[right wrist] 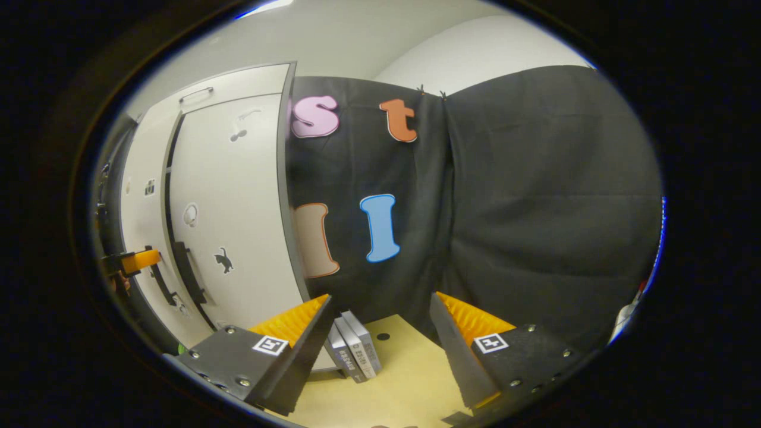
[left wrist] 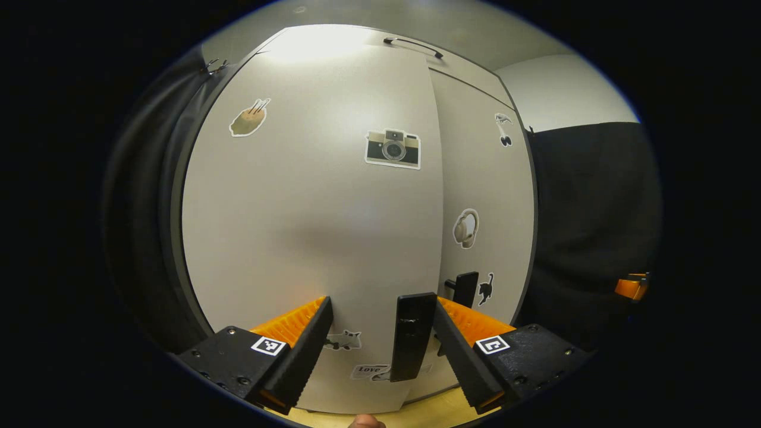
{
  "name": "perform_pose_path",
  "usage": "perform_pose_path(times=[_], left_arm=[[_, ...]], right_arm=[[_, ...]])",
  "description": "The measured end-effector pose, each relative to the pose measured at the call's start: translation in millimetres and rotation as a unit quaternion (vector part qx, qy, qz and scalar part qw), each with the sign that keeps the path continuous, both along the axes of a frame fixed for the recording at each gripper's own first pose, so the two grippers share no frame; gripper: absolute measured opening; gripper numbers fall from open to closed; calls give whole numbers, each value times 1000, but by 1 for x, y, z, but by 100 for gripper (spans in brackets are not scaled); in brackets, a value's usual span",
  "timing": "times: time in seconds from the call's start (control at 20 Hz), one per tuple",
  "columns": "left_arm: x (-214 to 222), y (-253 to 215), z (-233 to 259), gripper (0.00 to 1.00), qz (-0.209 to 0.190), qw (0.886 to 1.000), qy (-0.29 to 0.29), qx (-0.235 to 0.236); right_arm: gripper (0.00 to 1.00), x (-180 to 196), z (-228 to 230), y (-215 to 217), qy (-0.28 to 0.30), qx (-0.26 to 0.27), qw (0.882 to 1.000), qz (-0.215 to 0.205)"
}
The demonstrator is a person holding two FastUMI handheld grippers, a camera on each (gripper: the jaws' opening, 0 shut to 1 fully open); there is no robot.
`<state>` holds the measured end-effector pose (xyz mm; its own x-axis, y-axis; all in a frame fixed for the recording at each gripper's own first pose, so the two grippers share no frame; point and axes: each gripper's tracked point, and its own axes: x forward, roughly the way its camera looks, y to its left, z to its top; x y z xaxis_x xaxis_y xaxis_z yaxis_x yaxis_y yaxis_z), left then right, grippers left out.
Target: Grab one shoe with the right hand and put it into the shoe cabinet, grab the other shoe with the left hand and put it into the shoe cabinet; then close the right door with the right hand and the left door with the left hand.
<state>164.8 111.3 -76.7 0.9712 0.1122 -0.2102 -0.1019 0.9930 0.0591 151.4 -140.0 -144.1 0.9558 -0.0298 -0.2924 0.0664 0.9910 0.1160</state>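
The left gripper (left wrist: pixel 380 333) faces the shoe cabinet's left door (left wrist: pixel 309 226), jaws wide, the black door handle (left wrist: pixel 410 345) just inside its right finger. The right gripper (right wrist: pixel 380 333) hangs beside the cabinet's right door (right wrist: pixel 238 226), jaws wide and empty, pointing at grey books (right wrist: pixel 355 348) on the wooden table (right wrist: pixel 404 380).

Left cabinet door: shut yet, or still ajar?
Nearly shut: the left door stands slightly proud of the right door, the open left gripper against it.

A black cloth wall (right wrist: pixel 535 208) hangs under pale upper walls (right wrist: pixel 475 53), beside a light wooden tabletop (right wrist: pixel 404 380).
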Motion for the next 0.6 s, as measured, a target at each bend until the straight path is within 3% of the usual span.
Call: perform_pose_path(times=[0.6], left_arm=[[9,4,-2,100,6,1000,0,-6]], right_arm=[[98,11,-7,-6,2,3,1000,-6]])
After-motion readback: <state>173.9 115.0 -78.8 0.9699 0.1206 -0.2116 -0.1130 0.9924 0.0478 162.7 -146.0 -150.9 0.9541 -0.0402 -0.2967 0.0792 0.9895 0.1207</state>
